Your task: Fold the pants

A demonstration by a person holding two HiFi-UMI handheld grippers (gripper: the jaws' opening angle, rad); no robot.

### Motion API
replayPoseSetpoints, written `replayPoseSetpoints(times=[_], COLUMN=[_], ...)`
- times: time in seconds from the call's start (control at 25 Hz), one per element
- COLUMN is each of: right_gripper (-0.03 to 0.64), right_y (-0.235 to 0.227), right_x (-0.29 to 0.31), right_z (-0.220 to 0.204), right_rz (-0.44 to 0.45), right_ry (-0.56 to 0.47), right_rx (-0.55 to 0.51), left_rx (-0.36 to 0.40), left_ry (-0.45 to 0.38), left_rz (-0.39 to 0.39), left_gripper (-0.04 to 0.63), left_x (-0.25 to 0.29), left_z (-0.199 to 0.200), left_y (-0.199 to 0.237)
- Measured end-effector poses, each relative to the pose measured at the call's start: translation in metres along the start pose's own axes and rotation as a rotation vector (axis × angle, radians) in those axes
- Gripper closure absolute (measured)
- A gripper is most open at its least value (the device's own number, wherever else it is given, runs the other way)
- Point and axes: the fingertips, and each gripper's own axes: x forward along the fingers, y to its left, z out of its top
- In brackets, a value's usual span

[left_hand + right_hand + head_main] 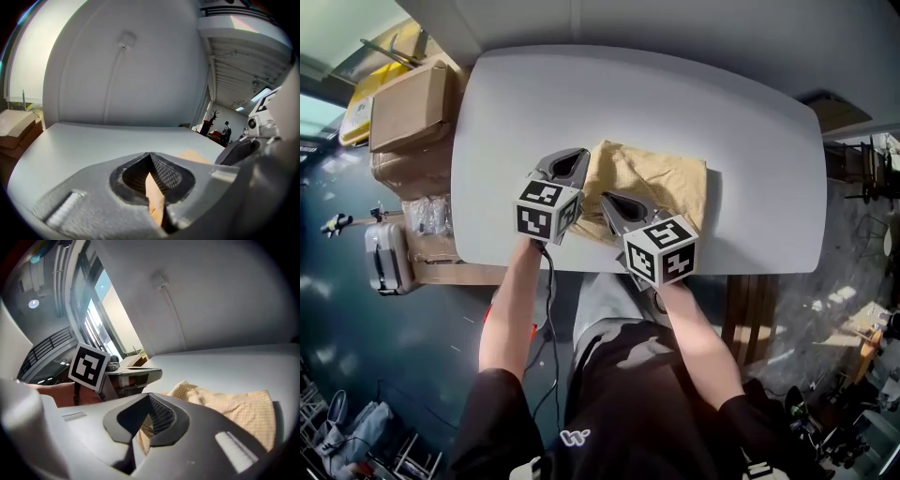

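- Your left tool (150,155) is clenched on the pants (656,183). In the left gripper view a thin edge of tan cloth stands pinched between its jaws.
- Your right tool (149,397) is clamped on a fold of the same cloth. It sits just beside the left one, on the side of the pants nearest you.
- The pants lie bunched, in what looks like more than one layer, on the white worktop (675,94). They are close to its near edge, right in front of you.
- Expect the cloth to be light, soft and limp. It should drape and sag between your two holds rather than keep any shape, and it looks in no way fragile.
- The ribbed pads should bite well on the weave, but a thin single layer could slide out if you tug hard.
- Your holds are close together, so the cloth beyond them on either side will likely droop and crease.
- For a clean fold, grip nearer the two corners of the edge, catch every layer, and keep that edge taut.
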Motion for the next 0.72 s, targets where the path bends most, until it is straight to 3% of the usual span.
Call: replayPoseSetpoints(times=[0.24,0.36,0.72], right_gripper=[0.613,0.614,0.614], right_y=[-0.05,-0.08,-0.15], right_x=[-0.038,-0.061,-0.137], right_z=[0.029,0.04,0.059], right_rz=[-0.128,-0.208,-0.369], right_ry=[-0.104,-0.156,-0.303], right_rx=[0.04,0.061,0.129], left_rx=[0.019,-0.027,-0.085], left_ry=[-0.034,-0.073,-0.16], left_rz=[0.0,0.014,0.133], left_gripper=[0.594,0.594,0.594], left_x=[0.008,0.004,-0.019], left_z=[0.032,0.043,0.065], left_y=[-0.033,-0.056,-0.09])
